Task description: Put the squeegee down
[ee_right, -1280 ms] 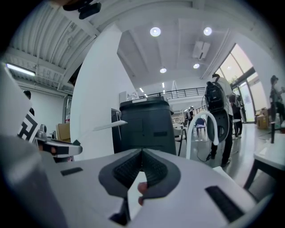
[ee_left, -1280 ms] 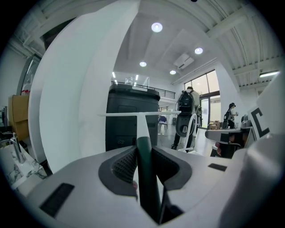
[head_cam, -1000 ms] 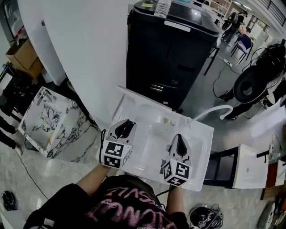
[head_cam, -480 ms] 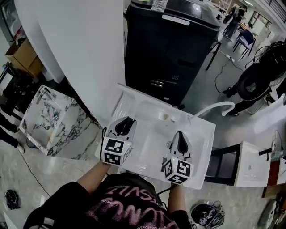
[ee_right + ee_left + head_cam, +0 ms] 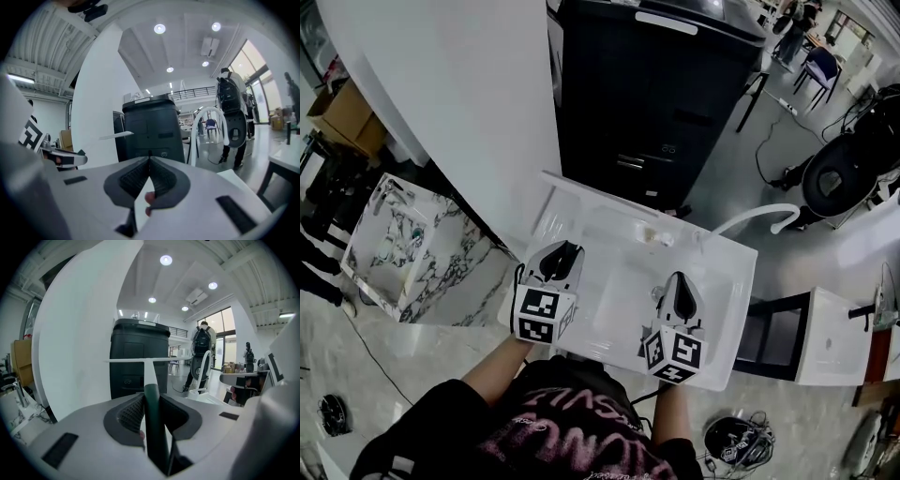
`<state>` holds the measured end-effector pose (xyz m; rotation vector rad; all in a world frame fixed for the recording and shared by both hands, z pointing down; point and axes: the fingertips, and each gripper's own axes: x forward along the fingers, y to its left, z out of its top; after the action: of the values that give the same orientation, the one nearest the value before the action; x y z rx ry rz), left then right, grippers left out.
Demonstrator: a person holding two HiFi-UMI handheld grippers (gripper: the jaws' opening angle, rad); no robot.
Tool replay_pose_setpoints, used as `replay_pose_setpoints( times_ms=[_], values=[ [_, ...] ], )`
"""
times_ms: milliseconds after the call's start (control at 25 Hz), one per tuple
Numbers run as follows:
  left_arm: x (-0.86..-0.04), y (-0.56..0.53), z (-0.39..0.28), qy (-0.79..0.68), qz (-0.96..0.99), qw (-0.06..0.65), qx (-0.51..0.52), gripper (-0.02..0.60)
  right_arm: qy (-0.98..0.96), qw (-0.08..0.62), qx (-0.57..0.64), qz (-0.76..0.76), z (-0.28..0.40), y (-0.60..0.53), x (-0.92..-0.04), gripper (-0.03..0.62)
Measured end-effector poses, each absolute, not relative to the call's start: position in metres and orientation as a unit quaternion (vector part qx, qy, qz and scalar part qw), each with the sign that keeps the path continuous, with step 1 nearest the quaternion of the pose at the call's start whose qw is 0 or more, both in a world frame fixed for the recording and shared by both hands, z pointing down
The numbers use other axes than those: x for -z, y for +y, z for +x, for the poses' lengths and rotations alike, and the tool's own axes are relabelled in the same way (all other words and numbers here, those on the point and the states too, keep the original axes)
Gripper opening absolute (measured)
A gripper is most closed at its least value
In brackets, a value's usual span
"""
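Observation:
In the left gripper view the squeegee's dark green handle (image 5: 153, 427) runs forward between the jaws, and its white neck and thin white blade (image 5: 145, 361) stick out ahead, level. My left gripper (image 5: 560, 255) is shut on that handle and hovers over the left part of a white sink (image 5: 572, 199). My right gripper (image 5: 678, 286) hangs over the sink's right part, its tips (image 5: 149, 159) closed together with nothing between them. From the right gripper view the white blade (image 5: 116, 136) shows off to the left. In the head view I cannot pick the squeegee out against the white basin.
A tall black cabinet (image 5: 666, 94) stands just behind the sink, with a broad white pillar (image 5: 459, 103) to its left. A curved white faucet (image 5: 759, 217) rises at the sink's back right. A marble basin (image 5: 394, 244) stands at the left. A person with a backpack (image 5: 202, 341) stands farther off.
Both grippers have sunk a little toward the sink. The grip on the squeegee handle has not changed, and the right jaws stay closed.

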<state>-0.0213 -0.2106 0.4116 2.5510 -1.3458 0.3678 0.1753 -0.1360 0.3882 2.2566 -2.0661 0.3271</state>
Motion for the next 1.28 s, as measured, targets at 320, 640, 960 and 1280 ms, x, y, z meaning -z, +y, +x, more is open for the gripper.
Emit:
replay_pose_setpoints(
  times_ms=[320,640,960,1280],
  values=[
    [-0.432,-0.220,-0.019,-0.459,0.866,0.134,-0.145,0.095,-0.668,0.043,-0.126,0.732,0.181,-0.142,-0.407,0.021],
    [-0.454,-0.222,-0.015,-0.458,0.861,0.150,-0.163,0.094,-0.662,0.049,-0.148,0.733,0.188,-0.141,-0.428,0.021],
    [-0.477,-0.225,-0.012,-0.457,0.855,0.161,-0.185,0.095,-0.655,0.058,-0.170,0.734,0.197,-0.138,-0.449,0.021],
    [-0.498,-0.230,-0.006,-0.455,0.849,0.178,-0.201,0.095,-0.654,0.073,-0.187,0.729,0.202,-0.138,-0.471,0.021]
  ],
)
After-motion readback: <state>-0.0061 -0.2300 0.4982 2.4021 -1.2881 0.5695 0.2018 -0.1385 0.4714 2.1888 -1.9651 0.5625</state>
